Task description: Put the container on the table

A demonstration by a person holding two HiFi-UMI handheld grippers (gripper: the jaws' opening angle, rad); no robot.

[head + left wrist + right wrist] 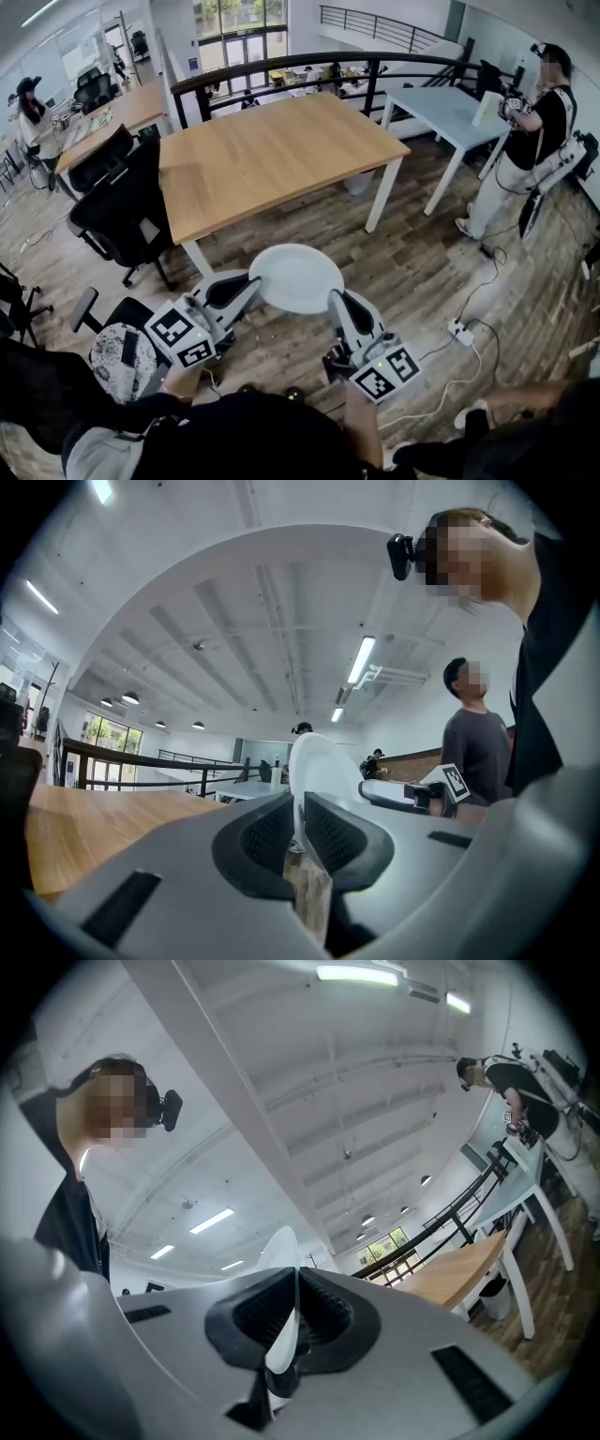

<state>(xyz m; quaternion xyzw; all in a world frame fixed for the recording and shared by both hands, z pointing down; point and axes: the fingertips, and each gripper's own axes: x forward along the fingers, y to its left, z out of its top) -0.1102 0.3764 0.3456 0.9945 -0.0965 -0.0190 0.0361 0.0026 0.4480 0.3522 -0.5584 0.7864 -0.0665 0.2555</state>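
Observation:
A round white container (296, 277), shallow like a dish, hangs over the wood floor just short of the near corner of the wooden table (272, 155). My left gripper (251, 287) is shut on its left rim and my right gripper (336, 302) is shut on its right rim. In the left gripper view the white container (317, 761) rises edge-on from between the pressed black pads (267, 841), with the wooden table (84, 822) to the left. In the right gripper view the thin rim of the container (279, 1246) is pinched between the pads (328, 1316).
Black office chairs (122, 206) stand at the table's left. A white table (450, 108) and a standing person (525, 141) are at the back right. A power strip (459, 328) with cables lies on the floor to the right. A black railing (328, 70) runs behind.

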